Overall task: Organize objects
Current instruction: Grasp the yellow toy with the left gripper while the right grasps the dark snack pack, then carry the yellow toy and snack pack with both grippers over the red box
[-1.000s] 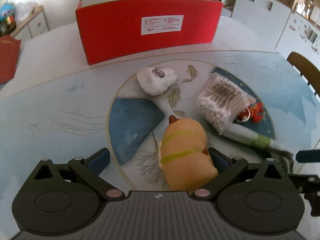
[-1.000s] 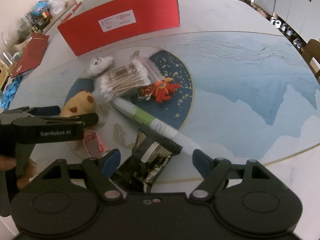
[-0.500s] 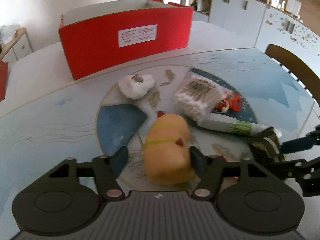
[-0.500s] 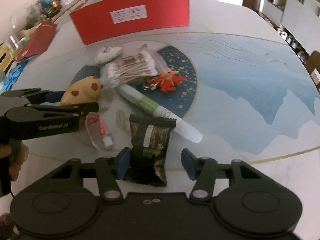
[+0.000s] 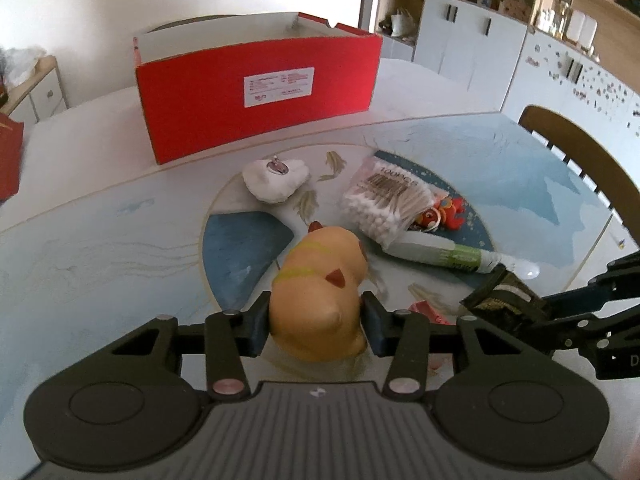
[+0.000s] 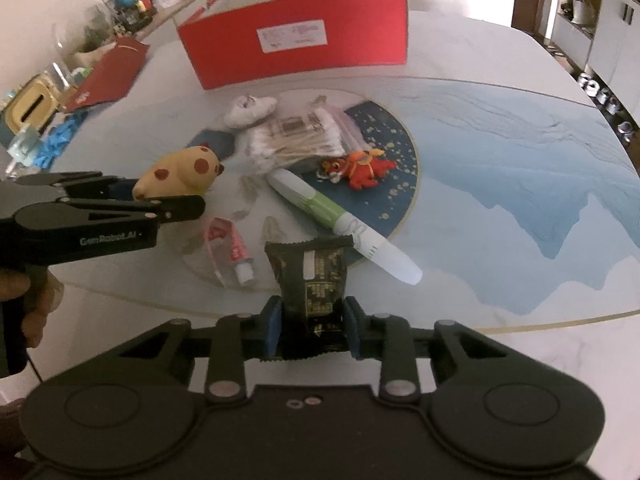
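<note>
Both jaws have just closed: left gripper clamps the yellow plush toy, right gripper the dark snack packet; both look ready for the red box.

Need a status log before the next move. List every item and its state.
left gripper: just closed on yellow toy
right gripper: just closed on dark packet
red box: open-topped, upright
cotton swab bag: lying flat
pen: lying, capped

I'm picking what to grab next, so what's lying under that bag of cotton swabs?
The bag of cotton swabs overlaps the upper end of the white and green tube, and the red toy keychain sits against its edge. Anything beneath the bag's middle is covered.
</note>
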`<action>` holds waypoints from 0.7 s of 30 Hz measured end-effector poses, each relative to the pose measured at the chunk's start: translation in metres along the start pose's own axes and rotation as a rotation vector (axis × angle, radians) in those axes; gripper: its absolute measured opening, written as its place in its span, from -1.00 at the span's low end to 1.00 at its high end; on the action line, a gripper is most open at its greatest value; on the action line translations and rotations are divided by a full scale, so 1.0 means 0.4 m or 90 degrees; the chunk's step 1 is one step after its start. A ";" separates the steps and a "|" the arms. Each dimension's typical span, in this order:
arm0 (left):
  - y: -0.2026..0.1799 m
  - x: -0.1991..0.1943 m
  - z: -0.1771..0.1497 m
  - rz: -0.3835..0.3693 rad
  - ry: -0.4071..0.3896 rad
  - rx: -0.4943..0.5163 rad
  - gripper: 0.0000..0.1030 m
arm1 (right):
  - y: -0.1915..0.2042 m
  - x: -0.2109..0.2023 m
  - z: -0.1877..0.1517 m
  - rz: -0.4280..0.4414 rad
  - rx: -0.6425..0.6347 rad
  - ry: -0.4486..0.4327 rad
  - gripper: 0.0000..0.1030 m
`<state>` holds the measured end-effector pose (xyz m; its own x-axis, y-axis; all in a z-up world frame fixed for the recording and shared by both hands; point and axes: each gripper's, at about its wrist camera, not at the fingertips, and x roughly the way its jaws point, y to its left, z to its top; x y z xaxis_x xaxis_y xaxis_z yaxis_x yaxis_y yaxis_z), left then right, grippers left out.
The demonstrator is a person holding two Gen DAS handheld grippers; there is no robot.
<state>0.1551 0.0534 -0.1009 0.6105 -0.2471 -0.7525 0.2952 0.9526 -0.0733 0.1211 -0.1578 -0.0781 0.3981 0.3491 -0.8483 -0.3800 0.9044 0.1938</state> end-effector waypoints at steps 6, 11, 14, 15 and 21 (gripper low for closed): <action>-0.001 -0.042 0.007 -0.023 -0.004 -0.026 -0.12 | -0.006 -0.045 0.012 0.019 0.004 -0.020 -0.41; -0.001 -0.080 0.026 -0.040 -0.012 -0.049 -0.12 | -0.016 -0.083 0.048 0.026 0.007 -0.047 -0.41; 0.001 -0.101 0.043 -0.047 -0.019 -0.060 -0.12 | -0.021 -0.103 0.078 0.029 0.007 -0.064 -0.41; 0.002 -0.108 0.050 -0.048 -0.022 -0.062 -0.12 | -0.023 -0.109 0.091 0.031 0.007 -0.071 -0.41; 0.019 -0.140 0.112 -0.043 -0.049 -0.085 -0.12 | -0.029 -0.127 0.167 0.032 0.002 -0.101 -0.41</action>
<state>0.1559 0.0664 -0.0299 0.6486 -0.3188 -0.6911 0.2401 0.9474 -0.2117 0.1611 -0.1696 -0.0044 0.5052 0.4287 -0.7490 -0.4007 0.8852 0.2364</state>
